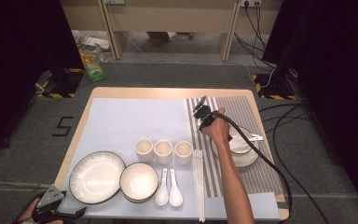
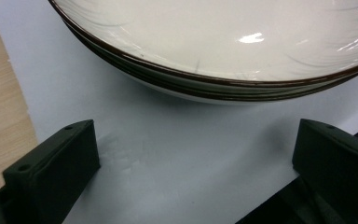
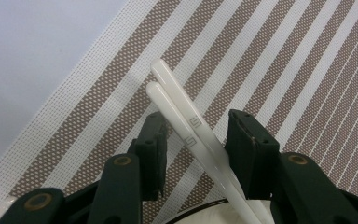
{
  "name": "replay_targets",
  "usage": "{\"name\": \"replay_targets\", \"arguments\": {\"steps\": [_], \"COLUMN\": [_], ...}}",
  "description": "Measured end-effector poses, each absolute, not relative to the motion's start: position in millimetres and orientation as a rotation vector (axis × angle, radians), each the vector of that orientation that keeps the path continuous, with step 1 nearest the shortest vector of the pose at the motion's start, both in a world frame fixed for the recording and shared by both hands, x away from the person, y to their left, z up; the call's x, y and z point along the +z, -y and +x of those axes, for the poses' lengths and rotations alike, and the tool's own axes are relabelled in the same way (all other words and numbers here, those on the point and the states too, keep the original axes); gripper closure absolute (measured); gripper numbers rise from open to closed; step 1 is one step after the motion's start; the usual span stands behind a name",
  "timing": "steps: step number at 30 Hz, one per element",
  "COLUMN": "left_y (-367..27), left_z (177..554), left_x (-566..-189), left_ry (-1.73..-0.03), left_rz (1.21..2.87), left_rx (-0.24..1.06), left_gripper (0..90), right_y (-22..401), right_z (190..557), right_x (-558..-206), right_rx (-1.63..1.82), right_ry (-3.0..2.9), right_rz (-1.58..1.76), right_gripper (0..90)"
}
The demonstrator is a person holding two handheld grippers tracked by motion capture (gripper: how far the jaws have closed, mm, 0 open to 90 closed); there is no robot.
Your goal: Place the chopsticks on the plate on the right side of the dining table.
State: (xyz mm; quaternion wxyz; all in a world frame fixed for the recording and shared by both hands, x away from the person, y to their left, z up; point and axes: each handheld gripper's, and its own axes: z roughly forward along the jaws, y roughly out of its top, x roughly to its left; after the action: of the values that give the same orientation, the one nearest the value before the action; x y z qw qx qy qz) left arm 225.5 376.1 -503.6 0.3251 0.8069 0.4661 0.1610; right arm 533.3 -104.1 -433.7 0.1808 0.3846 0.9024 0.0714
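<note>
My right gripper [image 1: 200, 110] hovers over the far part of the brown-striped mat [image 1: 259, 176], past a small plate with a bowl on it [image 1: 245, 160]. It is shut on a pair of white chopsticks [image 3: 177, 107] that cross slantwise between the jaws [image 3: 196, 135], against the left jaw's tip and the right jaw's inner face. Their rounded ends reach just beyond the jaws. My left gripper [image 1: 72, 212] is by the table's near left corner. It stands open [image 2: 191, 135] with nothing between its jaws, facing the rim of the large dark-rimmed plate [image 2: 214, 46].
On the pale blue mat [image 1: 130, 121] sit the large plate [image 1: 97, 177], a bowl [image 1: 139, 181], three cups [image 1: 163, 151] and two white spoons [image 1: 168, 189]. A second pair of chopsticks [image 1: 198, 186] lies along the striped mat's left edge.
</note>
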Motion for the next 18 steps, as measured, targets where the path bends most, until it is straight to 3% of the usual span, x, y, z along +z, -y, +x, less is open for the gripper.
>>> {"name": "replay_targets", "arguments": {"steps": [18], "left_y": [-376], "left_z": [226], "left_x": [-503], "left_ry": [-1.225], "left_rz": [2.117], "left_rx": [0.423], "left_gripper": [0.0], "right_y": [99], "right_z": [512], "right_x": [-435], "right_rx": [0.203], "right_ry": [-2.578], "right_rz": [1.022], "right_gripper": [50.9]}}
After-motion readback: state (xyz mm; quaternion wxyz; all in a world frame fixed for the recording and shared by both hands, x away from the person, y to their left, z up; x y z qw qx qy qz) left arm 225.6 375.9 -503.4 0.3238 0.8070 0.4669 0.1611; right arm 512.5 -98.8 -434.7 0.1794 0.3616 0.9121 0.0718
